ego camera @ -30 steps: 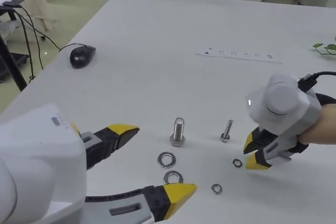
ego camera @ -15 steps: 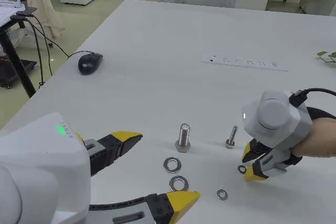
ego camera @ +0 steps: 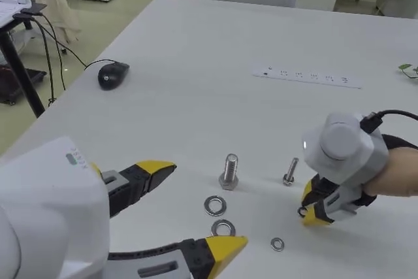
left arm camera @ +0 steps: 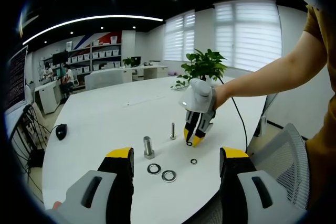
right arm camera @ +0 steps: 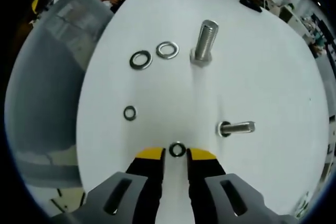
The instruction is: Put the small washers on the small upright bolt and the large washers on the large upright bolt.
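The large bolt (ego camera: 228, 171) and the small bolt (ego camera: 290, 171) stand upright on the white table (ego camera: 196, 83). Two large washers (ego camera: 215, 205) (ego camera: 223, 228) lie flat in front of the large bolt. One small washer (ego camera: 277, 244) lies loose near the front. Another small washer (right arm camera: 177, 149) lies on the table between the tips of my right gripper (right arm camera: 176, 155), whose jaws stand narrowly apart with a thin gap on each side of it. My left gripper (ego camera: 196, 207) hovers wide open near the large washers, holding nothing.
A black mouse (ego camera: 112, 75) lies at the table's left edge with its cable running off. A white power strip (ego camera: 307, 76) lies further back. A potted plant (left arm camera: 202, 66) stands at the far side. A hand (ego camera: 398, 174) holds the right gripper.
My right gripper has slid left and down until its tips straddle the small washer, which stays put by the small bolt. The left gripper has barely moved.
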Demonstrator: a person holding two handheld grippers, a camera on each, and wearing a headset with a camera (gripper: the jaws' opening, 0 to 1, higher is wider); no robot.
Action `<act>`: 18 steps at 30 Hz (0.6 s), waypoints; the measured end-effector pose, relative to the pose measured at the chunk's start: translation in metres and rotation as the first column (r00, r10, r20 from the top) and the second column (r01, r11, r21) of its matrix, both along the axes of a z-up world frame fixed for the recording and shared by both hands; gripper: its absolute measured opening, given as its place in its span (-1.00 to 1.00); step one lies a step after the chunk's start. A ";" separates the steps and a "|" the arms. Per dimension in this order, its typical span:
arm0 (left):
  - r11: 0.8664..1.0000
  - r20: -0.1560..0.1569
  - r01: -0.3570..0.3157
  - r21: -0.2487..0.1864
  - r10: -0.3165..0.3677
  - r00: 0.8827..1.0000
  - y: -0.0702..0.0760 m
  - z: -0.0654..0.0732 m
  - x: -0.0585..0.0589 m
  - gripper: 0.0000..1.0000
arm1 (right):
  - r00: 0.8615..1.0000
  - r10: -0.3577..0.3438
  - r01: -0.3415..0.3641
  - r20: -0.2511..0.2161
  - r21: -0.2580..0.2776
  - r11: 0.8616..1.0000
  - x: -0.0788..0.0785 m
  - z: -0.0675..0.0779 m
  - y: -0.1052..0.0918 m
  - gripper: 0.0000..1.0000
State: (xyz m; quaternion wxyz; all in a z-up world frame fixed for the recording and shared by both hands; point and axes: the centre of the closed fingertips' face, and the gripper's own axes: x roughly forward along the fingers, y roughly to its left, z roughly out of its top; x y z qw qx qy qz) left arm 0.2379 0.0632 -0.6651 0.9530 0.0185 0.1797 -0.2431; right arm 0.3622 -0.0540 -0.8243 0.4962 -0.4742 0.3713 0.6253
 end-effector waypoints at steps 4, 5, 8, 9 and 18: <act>1.000 -0.003 0.004 0.002 -0.004 1.000 -0.001 -0.001 0.000 0.31 | 1.000 0.004 -0.004 0.001 -0.002 1.000 0.000 0.000 0.000 -0.65; 1.000 -0.003 0.004 0.004 -0.004 1.000 -0.001 -0.002 0.000 0.31 | 1.000 0.009 -0.009 0.003 -0.002 1.000 0.000 0.000 -0.001 -0.65; 1.000 -0.005 0.001 -0.001 -0.001 1.000 -0.001 -0.002 0.000 0.31 | 1.000 0.012 -0.012 0.005 -0.005 1.000 0.000 0.000 -0.001 -0.65; 1.000 -0.003 0.000 -0.001 0.000 1.000 -0.001 -0.001 0.000 0.31 | 1.000 0.013 -0.013 0.005 -0.005 1.000 -0.001 0.001 -0.001 -0.65; 1.000 -0.004 -0.002 -0.003 0.002 1.000 -0.001 -0.001 -0.001 0.31 | 1.000 0.004 -0.004 0.012 -0.007 1.000 0.000 0.000 -0.001 -0.71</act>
